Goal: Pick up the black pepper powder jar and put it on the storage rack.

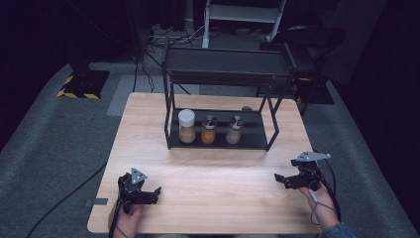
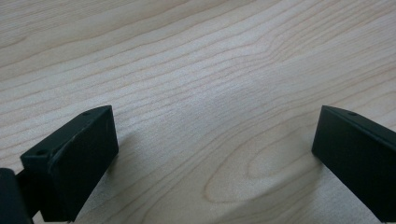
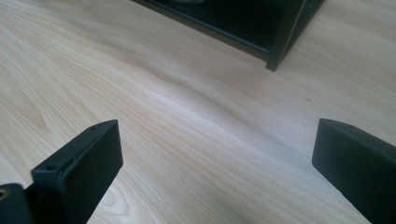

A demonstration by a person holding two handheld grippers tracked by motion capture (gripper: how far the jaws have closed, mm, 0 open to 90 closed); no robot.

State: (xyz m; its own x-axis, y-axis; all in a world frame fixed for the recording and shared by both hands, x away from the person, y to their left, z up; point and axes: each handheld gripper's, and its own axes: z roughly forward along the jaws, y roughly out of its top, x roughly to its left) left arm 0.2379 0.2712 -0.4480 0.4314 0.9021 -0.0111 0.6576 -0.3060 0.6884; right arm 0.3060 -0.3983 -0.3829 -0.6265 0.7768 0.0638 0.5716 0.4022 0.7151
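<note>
The left tool (image 1: 157,191) is held low over the near left part of the table (image 1: 213,168), its jaws spread wide with nothing between them. The right tool (image 1: 278,178) is held over the near right part, its jaws likewise parted and empty. Beyond both, well apart from them, a black rack (image 1: 171,124) is set on the table. On its lower shelf three jars (image 1: 208,130) are lined up in a row.
</note>
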